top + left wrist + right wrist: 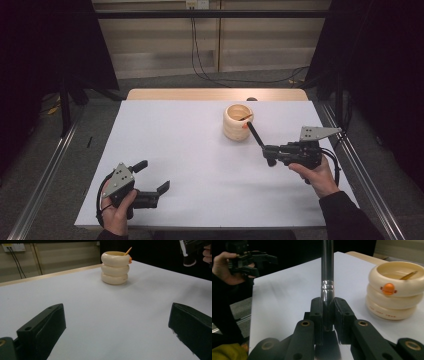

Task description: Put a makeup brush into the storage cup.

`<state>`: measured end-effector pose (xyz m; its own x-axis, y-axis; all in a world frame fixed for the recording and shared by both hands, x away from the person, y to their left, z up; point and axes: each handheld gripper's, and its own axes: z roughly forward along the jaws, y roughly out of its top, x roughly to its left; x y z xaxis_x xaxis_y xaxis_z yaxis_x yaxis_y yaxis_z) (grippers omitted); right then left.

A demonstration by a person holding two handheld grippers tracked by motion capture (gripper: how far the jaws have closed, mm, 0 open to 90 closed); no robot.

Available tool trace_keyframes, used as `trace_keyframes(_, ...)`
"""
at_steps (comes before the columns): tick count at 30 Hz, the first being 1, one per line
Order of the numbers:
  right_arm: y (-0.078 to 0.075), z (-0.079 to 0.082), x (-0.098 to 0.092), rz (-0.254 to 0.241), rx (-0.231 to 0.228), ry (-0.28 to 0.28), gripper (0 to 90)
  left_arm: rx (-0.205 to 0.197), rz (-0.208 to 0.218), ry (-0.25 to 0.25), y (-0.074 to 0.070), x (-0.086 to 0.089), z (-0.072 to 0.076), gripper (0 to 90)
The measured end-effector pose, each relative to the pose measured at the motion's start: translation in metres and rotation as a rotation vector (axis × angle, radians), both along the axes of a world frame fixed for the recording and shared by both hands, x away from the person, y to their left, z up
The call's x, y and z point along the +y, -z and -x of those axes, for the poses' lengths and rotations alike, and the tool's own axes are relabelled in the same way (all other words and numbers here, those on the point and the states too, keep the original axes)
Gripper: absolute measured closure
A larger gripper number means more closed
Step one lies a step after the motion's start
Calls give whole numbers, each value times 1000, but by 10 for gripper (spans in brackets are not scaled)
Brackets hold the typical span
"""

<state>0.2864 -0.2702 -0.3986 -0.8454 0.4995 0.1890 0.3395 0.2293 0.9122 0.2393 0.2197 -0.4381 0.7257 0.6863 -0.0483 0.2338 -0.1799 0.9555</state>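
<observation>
While the left gripper (152, 177) gapes, the right gripper (327, 312) clamps a pen (327, 270).

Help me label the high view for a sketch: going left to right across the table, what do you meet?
Left gripper, open → cream ringed cup holding a thin stick → right gripper, shut on a dark pen.

One holder (238, 122), two pens (255, 136).
</observation>
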Motion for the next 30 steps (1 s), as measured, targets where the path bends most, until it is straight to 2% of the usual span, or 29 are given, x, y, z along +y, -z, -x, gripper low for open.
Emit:
trace_keyframes(1, 0, 1, 3, 4, 0, -1, 780, 1, 13, -2, 0, -1, 1, 10)
trace_keyframes(4, 1, 3, 8, 16, 6, -25, 780, -8, 16, 7, -1, 0, 1, 9)
trace_keyframes(11, 2, 4, 21, 58, 18, -73, 780, -5, 6, 7, 0, 0, 0, 8)
trace_keyframes(16, -2, 7, 37, 115, 24, -138, 780, 1, 7, 7, 0, -1, 0, 8)
trace_keyframes(19, -2, 5, 43, 148, 25, -155, 780, -2, -6, 15, 0, 0, 0, 8)
trace_keyframes(22, -1, 2, 48, 178, 36, -169, 780, 2, -1, 12, 0, -1, 0, 8)
trace_keyframes(30, -5, -3, 60, 205, 38, -206, 780, 1, 0, 14, 1, -1, -1, 8)
